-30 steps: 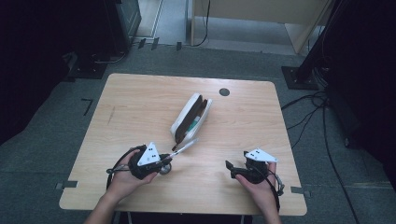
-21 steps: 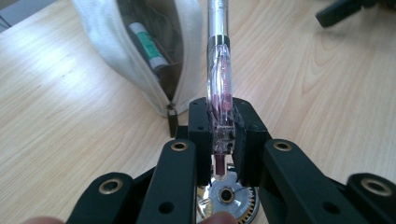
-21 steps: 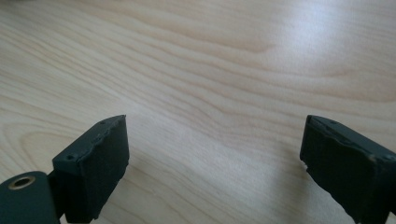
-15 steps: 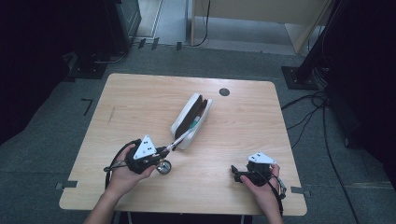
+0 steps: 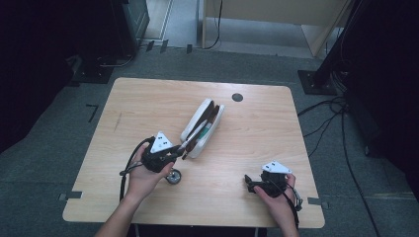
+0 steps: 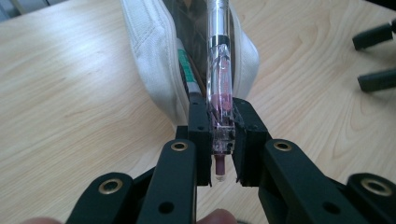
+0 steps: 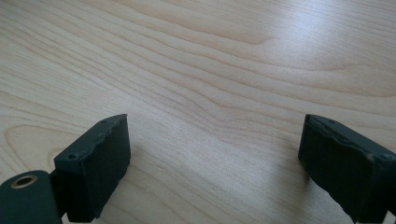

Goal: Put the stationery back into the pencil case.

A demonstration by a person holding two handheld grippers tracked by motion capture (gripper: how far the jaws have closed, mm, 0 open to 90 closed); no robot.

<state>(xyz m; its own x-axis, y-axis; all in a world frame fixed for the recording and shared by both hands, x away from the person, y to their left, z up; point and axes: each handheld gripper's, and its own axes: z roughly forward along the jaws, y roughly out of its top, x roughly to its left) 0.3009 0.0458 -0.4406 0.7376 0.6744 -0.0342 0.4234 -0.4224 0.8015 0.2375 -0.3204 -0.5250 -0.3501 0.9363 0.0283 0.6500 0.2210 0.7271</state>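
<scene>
I had the left gripper (image 5: pixel 174 151) clamped on a clear pen (image 6: pixel 219 88), its jaws pinching the barrel near the pinkish button end, which stuck out a little behind the pads toward my hand. The pen's long axis ran straight out along the jaws, and its far end pointed into the open mouth of the white pencil case (image 5: pixel 202 126). In the high view the pen (image 5: pixel 193 136) lay on a diagonal, aimed up and to the right from the gripper, in line with the case's own length, and its far part sat over the case's near end. The case rested near the middle of the wooden table (image 5: pixel 148 98). My right gripper (image 5: pixel 248 183) sat low over bare wood near the table's front right, jaws wide apart with nothing between them.
</scene>
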